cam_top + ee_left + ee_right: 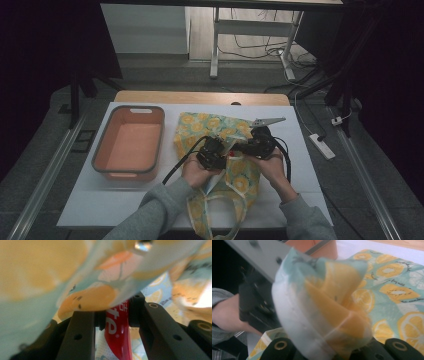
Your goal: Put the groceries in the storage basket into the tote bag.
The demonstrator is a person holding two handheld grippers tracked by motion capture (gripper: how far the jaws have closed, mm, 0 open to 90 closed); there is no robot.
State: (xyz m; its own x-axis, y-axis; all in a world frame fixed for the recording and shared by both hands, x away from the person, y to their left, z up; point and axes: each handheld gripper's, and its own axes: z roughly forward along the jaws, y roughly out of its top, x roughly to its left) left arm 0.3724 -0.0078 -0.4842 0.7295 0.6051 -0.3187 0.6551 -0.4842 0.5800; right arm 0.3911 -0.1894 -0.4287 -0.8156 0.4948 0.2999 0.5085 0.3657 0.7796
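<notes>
red tube [117,335] clamped in jaws beneath the bag's [215,125] edge.

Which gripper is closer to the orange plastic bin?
The left. The left gripper sits over the lemon-print fabric bag, just right of the orange plastic bin. The right gripper is farther right, beyond the left one.

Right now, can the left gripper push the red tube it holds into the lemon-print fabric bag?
Probably yes. The left gripper grips the red tube at the mouth of the lemon-print fabric bag, whose edge the right gripper holds pinched up; loose folds may snag.
</notes>
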